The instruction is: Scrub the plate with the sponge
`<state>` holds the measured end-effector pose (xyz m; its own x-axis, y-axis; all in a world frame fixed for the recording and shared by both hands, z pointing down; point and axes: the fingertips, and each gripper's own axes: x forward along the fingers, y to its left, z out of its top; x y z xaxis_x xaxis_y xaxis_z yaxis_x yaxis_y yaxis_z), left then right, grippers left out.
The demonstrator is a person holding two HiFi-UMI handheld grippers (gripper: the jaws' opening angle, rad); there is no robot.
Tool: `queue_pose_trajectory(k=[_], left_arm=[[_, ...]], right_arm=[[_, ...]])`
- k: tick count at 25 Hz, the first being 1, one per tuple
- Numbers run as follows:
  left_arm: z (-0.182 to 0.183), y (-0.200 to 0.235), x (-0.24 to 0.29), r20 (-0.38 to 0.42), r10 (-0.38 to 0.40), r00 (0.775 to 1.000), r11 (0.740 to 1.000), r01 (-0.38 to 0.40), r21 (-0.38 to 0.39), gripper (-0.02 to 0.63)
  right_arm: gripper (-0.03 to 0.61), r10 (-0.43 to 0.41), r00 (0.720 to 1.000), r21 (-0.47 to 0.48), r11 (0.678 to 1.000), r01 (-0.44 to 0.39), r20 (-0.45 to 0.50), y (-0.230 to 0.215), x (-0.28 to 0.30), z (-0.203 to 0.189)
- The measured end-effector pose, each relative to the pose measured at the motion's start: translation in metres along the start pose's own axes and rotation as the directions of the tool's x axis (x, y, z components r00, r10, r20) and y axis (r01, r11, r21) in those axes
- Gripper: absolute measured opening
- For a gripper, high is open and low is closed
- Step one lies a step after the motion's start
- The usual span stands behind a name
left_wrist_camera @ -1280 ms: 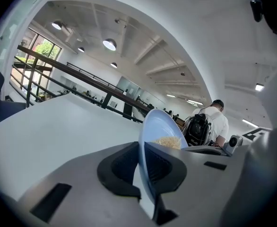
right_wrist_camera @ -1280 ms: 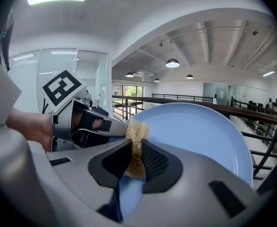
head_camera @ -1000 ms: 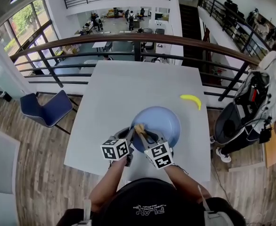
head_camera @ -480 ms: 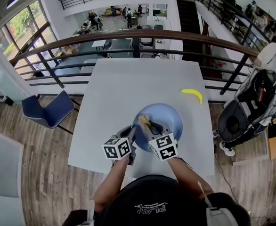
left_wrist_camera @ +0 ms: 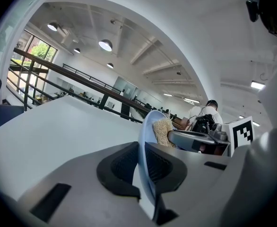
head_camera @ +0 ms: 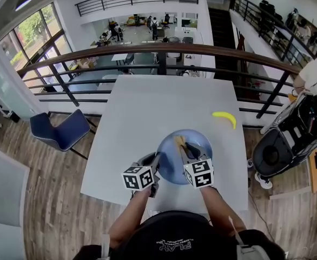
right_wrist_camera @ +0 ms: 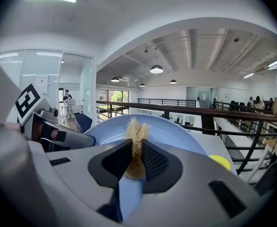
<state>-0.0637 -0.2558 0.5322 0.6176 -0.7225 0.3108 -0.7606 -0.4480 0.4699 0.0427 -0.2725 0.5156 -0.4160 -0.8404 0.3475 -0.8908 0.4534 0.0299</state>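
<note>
A light blue plate (head_camera: 193, 155) is tilted up off the white table (head_camera: 147, 107) near its front edge. My left gripper (head_camera: 157, 166) is shut on the plate's left rim (left_wrist_camera: 142, 164). Its jaws have just been opening slightly, with the rim still between the pads. My right gripper (head_camera: 182, 148) is shut on a tan fibrous sponge (head_camera: 179, 141), which rests against the plate's inner face (right_wrist_camera: 176, 131). In the right gripper view the sponge (right_wrist_camera: 137, 136) sticks up between the jaws. The left gripper view shows the sponge (left_wrist_camera: 163, 131) pressed on the plate.
A yellow banana (head_camera: 224, 117) lies on the table to the right, beyond the plate. A dark railing (head_camera: 158, 50) runs along the table's far edge. A blue chair (head_camera: 58, 131) stands at the left, and a black stroller (head_camera: 280, 145) at the right.
The right gripper has carried the sponge from the plate's left side toward its middle. The left gripper keeps the plate's rim and has not moved.
</note>
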Motion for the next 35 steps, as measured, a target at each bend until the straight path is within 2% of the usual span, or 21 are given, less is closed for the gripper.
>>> queue_pose_trajectory(k=[13, 23, 31, 35], left_arm=[[-0.001, -0.001, -0.003, 0.001, -0.001, 1.000, 1.000, 0.001, -0.018, 0.035], [0.001, 0.017, -0.015, 0.012, 0.017, 1.000, 0.999, -0.016, -0.052, 0.035], [-0.004, 0.022, -0.022, 0.014, 0.049, 0.999, 0.997, -0.048, -0.064, 0.034], [-0.005, 0.019, -0.029, 0.032, 0.050, 0.998, 0.995, -0.047, -0.083, 0.031]], right_arm=[[0.069, -0.102, 0.995, 0.020, 0.995, 0.103, -0.021, -0.040, -0.016, -0.012], [0.069, -0.166, 0.985, -0.009, 0.986, 0.166, -0.045, -0.050, -0.016, -0.018], [0.069, -0.145, 0.989, -0.040, 0.989, 0.143, -0.040, -0.041, -0.021, -0.017], [0.069, -0.079, 0.997, -0.067, 0.995, 0.079, 0.008, -0.012, -0.033, 0.003]])
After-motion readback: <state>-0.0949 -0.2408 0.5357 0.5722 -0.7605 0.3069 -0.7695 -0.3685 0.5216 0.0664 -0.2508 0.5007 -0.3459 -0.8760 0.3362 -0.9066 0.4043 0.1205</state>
